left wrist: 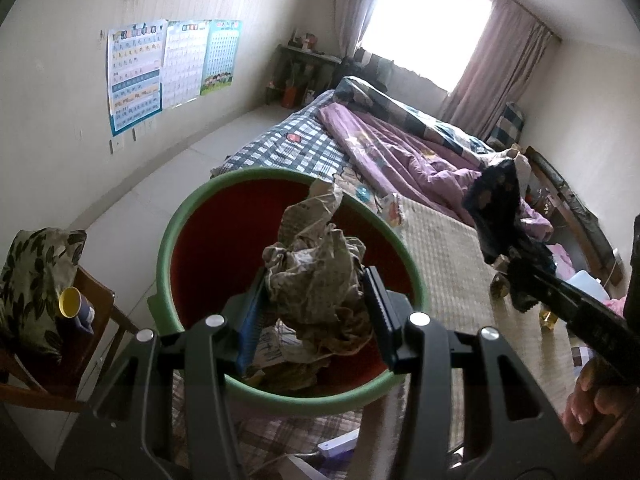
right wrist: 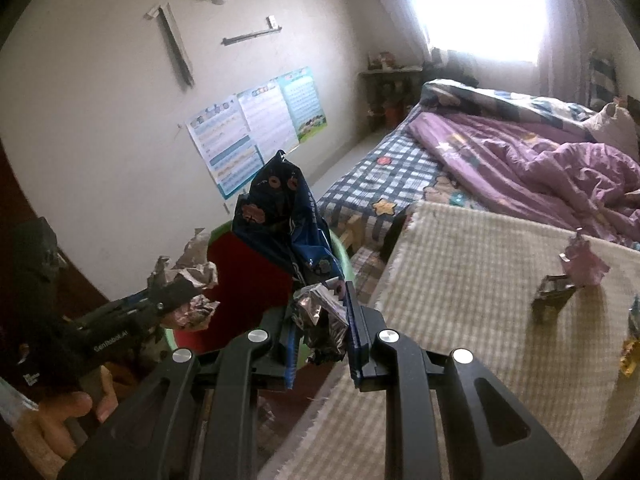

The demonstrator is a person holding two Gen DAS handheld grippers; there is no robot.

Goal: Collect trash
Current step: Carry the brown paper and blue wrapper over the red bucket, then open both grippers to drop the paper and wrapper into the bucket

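My left gripper (left wrist: 316,300) is shut on a crumpled wad of newspaper (left wrist: 320,272) and holds it over the open mouth of a green-rimmed red bin (left wrist: 168,248). More paper lies inside the bin. My right gripper (right wrist: 320,332) is shut on a dark blue snack wrapper (right wrist: 288,216) with a silver inside, held up beside the bin (right wrist: 248,264). The right gripper with its wrapper (left wrist: 496,200) shows at the right of the left wrist view. The left gripper with its newspaper (right wrist: 188,280) shows at the left of the right wrist view.
The bin stands by a bed with a beige mat (right wrist: 460,272), a checked sheet (left wrist: 288,140) and a purple quilt (right wrist: 540,160). Small wrappers (right wrist: 580,264) lie on the mat. A chair (left wrist: 92,300) with a yellow cup (left wrist: 70,302) stands left of the bin.
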